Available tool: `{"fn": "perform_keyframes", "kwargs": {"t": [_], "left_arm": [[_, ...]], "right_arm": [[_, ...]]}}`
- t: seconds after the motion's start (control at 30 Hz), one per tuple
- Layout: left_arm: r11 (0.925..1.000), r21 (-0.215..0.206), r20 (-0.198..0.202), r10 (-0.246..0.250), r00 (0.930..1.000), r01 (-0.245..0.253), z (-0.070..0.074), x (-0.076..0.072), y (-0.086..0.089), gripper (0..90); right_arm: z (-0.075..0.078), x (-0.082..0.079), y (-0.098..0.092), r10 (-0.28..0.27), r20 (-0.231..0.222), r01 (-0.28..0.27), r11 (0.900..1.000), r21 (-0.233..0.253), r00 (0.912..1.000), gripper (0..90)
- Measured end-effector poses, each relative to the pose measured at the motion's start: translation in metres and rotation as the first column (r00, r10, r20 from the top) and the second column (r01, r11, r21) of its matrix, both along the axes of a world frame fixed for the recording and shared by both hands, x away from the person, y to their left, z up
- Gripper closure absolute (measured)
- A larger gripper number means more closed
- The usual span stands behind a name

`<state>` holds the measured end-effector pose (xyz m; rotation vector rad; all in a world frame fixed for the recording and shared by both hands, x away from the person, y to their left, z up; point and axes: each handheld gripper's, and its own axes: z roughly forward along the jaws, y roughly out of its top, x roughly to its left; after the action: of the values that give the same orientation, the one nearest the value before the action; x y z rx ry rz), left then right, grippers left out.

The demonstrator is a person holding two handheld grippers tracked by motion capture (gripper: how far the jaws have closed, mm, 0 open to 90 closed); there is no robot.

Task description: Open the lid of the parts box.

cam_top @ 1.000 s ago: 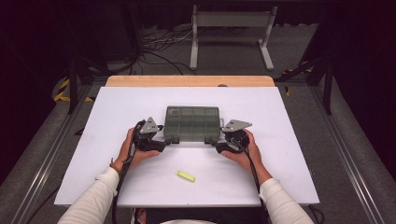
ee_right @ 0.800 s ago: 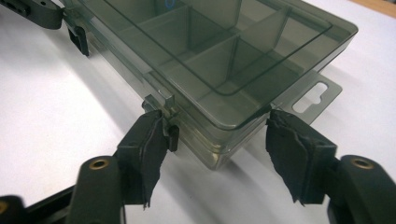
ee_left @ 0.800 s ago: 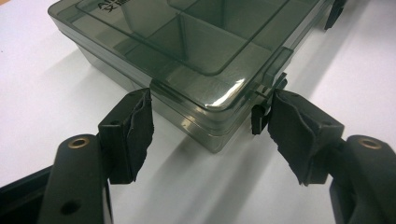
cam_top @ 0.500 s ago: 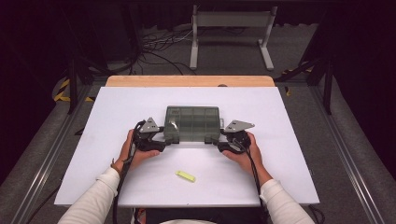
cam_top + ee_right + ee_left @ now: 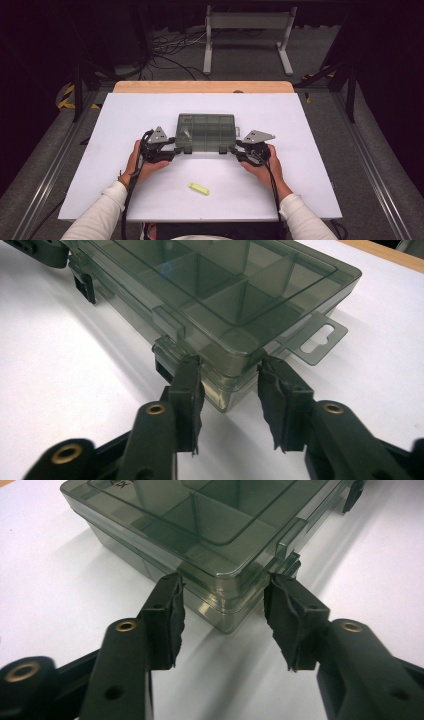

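In the high view the smoky compartment box (image 5: 205, 132) lies at the middle of the white surface (image 5: 310, 135), lid down, with your left tool (image 5: 175, 150) at its 7 o'clock corner and your right tool (image 5: 234, 149) at its 5 o'clock corner; a small yellow piece (image 5: 198, 188) lies apart at 6 o'clock. Both forearms come in low and symmetric, wrists nearly flat, each hand (image 5: 145, 162) wrapped under its tool. The risk here is uneven pull: if one side moves first, the light box will probably pivot and skate across the smooth surface. In the left gripper view the jaws stand spread, straddling the rounded front corner of the box without visibly pinching it, the right-hand pad (image 5: 284, 614) close beside the black latch (image 5: 291, 566). Close here and you may clamp lid and base together, or slip off the curved plastic. In the right gripper view the jaws are likewise spread around the other front corner, one pad (image 5: 189, 390) against the second latch (image 5: 164, 365), the hang tab (image 5: 314, 341) at 2 o'clock. A pad pushing beside the latch instead of under it would likely shove the box away.
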<state>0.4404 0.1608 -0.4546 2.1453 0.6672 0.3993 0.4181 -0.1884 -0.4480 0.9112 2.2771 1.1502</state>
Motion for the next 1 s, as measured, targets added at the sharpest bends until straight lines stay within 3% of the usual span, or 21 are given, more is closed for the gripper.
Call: {"fn": "perform_keyframes", "kwargs": {"t": [0.17,0.23,0.4,0.6,0.63,0.77,0.93,1.0], "left_arm": [[0.9999,-0.015,0.008,-0.005,1.0000,0.006,0.003,-0.003,0.001,58.0],[0.9997,0.023,0.046,-0.010,0.9989,0.009,0.007,-0.006,-0.001,60.5],[0.9996,0.027,0.091,-0.009,0.9958,0.006,0.012,-0.010,0.001,67.8],[0.9990,0.037,0.106,-0.028,0.9940,0.024,0.015,-0.011,0.000,84.0],[0.9992,0.037,0.114,-0.022,0.9933,0.018,0.015,-0.012,-0.001,89.9],[0.9991,0.041,0.121,-0.014,0.9926,0.009,0.016,-0.011,-0.001,89.9],[0.9993,0.028,0.144,0.022,0.9893,-0.026,0.016,-0.009,0.001,89.8],[0.9981,0.029,0.151,0.049,0.9873,-0.054,0.016,-0.007,0.000,81.9]], "right_arm": [[0.003,-0.003,0.000,0.001,0.023,-0.001,1.000,0.007,0.9997,67.9],[0.004,-0.005,-0.001,-0.005,0.041,0.004,1.000,0.013,0.9991,69.9],[0.008,-0.008,-0.003,-0.027,0.083,0.025,0.999,0.027,0.9961,75.2],[0.010,-0.007,-0.003,-0.033,0.119,0.031,0.999,0.016,0.9923,84.4],[0.010,-0.007,-0.004,-0.035,0.126,0.033,0.999,0.013,0.9915,86.2],[0.010,-0.005,-0.004,-0.037,0.147,0.035,0.999,0.021,0.9884,90.0],[0.011,-0.005,-0.002,-0.031,0.170,0.033,0.999,-0.005,0.9849,90.0],[0.011,-0.003,-0.002,-0.041,0.187,0.045,0.999,-0.016,0.9815,87.1]]}}
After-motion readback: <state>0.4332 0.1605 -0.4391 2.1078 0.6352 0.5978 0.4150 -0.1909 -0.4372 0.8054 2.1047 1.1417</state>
